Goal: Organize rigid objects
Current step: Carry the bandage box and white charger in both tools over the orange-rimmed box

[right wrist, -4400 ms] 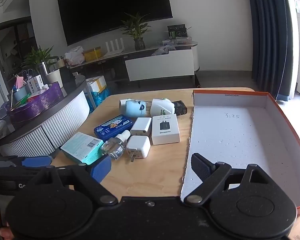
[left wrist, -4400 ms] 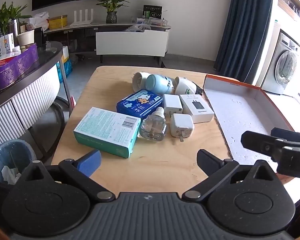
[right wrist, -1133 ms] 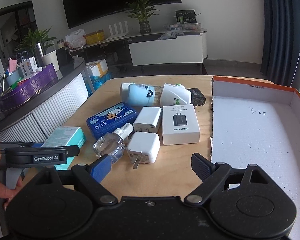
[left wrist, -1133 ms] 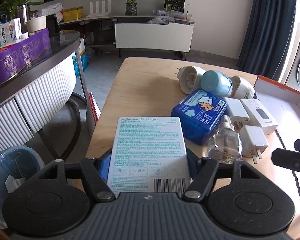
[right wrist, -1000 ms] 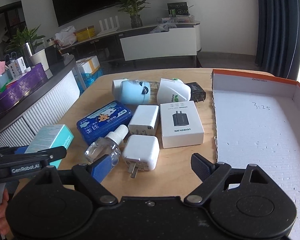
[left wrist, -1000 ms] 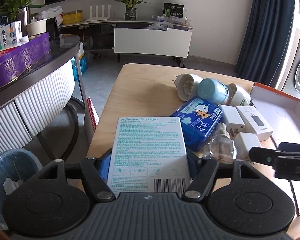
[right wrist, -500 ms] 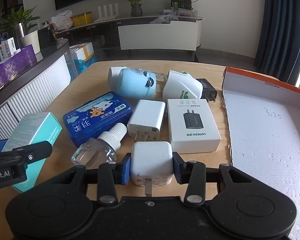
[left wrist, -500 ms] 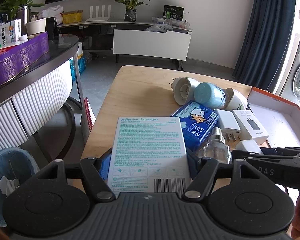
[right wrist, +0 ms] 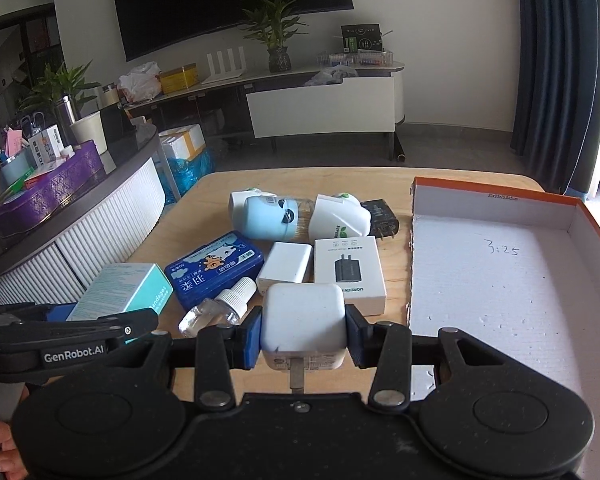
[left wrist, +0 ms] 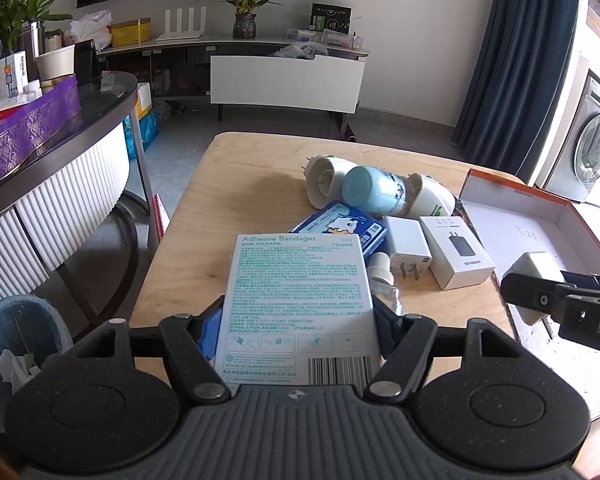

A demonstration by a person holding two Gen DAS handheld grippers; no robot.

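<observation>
My left gripper (left wrist: 298,326) is shut on a teal and white adhesive bandages box (left wrist: 300,304) and holds it above the table's near left part. My right gripper (right wrist: 302,334) is shut on a white charger plug (right wrist: 303,326), lifted off the table with its prongs toward the camera. It also shows in the left wrist view (left wrist: 534,270), beside the orange-rimmed white tray (right wrist: 496,284). The bandages box also shows in the right wrist view (right wrist: 124,290).
On the wooden table (left wrist: 236,208) lie a blue tin (right wrist: 214,268), a clear small bottle (right wrist: 218,308), a white adapter (right wrist: 286,268), a white charger box (right wrist: 350,274), a light blue bottle (right wrist: 270,216), white plug-in devices (right wrist: 340,216) and a black plug (right wrist: 382,212). A counter (left wrist: 60,152) and bin (left wrist: 16,340) stand left.
My right gripper has lifted the white charger plug off the table and moved it right, toward the tray. My left gripper keeps holding the bandages box.
</observation>
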